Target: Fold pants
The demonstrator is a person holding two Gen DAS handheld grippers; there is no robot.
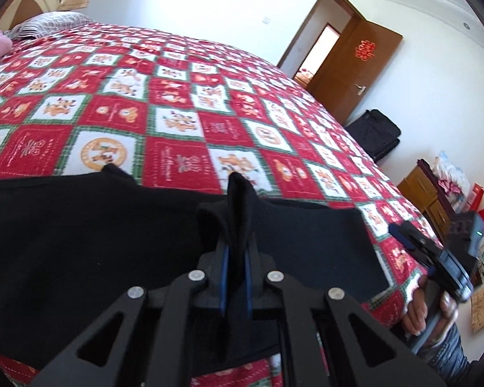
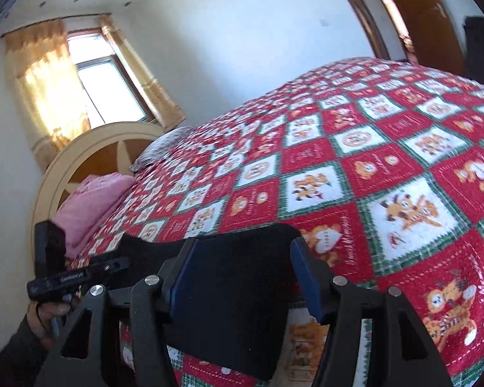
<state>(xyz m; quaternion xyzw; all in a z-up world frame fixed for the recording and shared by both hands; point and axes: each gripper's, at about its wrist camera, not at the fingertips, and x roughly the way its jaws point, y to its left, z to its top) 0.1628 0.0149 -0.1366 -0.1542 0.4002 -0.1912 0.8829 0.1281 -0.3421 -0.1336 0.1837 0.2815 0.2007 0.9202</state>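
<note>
Black pants [image 1: 80, 242] are spread across the near edge of the bed, on the red-and-white patterned quilt [image 1: 184, 103]. A raised fold of the fabric is pinched between the clenched blue pads of the left gripper [image 1: 236, 251], with cloth sticking up above the fingertips. Further right, the right gripper [image 2: 242, 277] is held with jaws released and well apart; the pants' edge is seen between the blue pads [image 2: 306, 277], untouched. A wooden door [image 1: 348, 74] is seen beyond the bed.
</note>
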